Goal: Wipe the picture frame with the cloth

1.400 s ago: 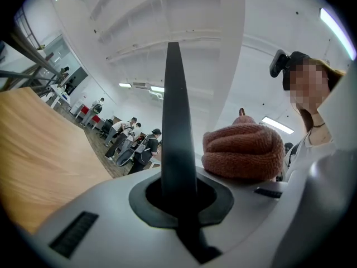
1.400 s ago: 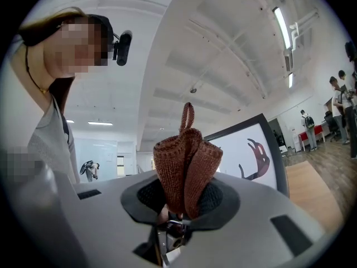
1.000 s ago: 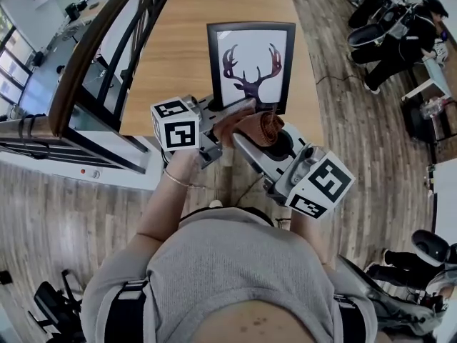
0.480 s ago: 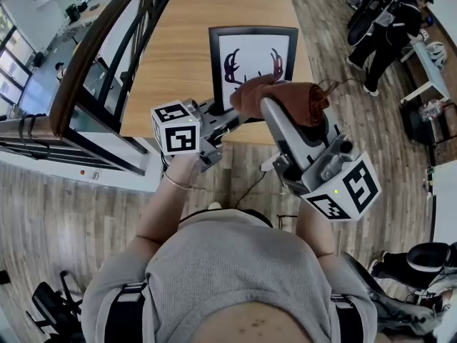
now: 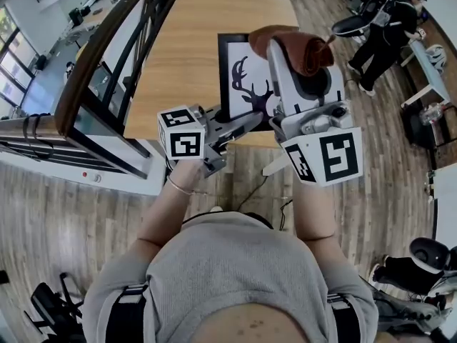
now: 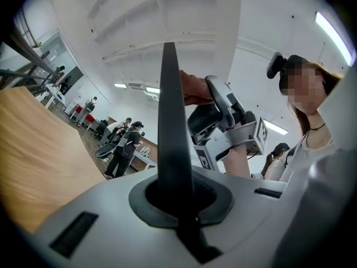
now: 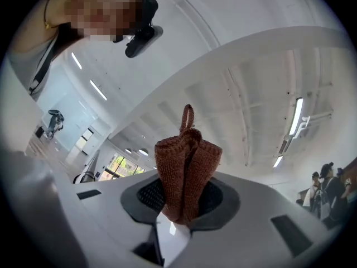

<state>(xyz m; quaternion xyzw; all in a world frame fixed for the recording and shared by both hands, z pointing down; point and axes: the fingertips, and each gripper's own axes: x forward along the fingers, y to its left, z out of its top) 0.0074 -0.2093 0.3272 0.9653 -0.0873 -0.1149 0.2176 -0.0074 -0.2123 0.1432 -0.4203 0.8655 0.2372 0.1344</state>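
L gripper [image 5: 246, 118] clamps black deer-print picture frame [image 5: 241, 77] (bottom edge); R gripper [image 5: 289, 45], just right, pinches rust-brown knitted cloth [image 5: 308, 52].

Lit brightly and evenly from ceiling strips [image 6: 332, 29], plus daylight through windows [image 7: 114, 166]. Casts only soft shadows. Bends hard at the edges, fisheye, and blackens in the corners of both gripper views. Softens nearest the lens.
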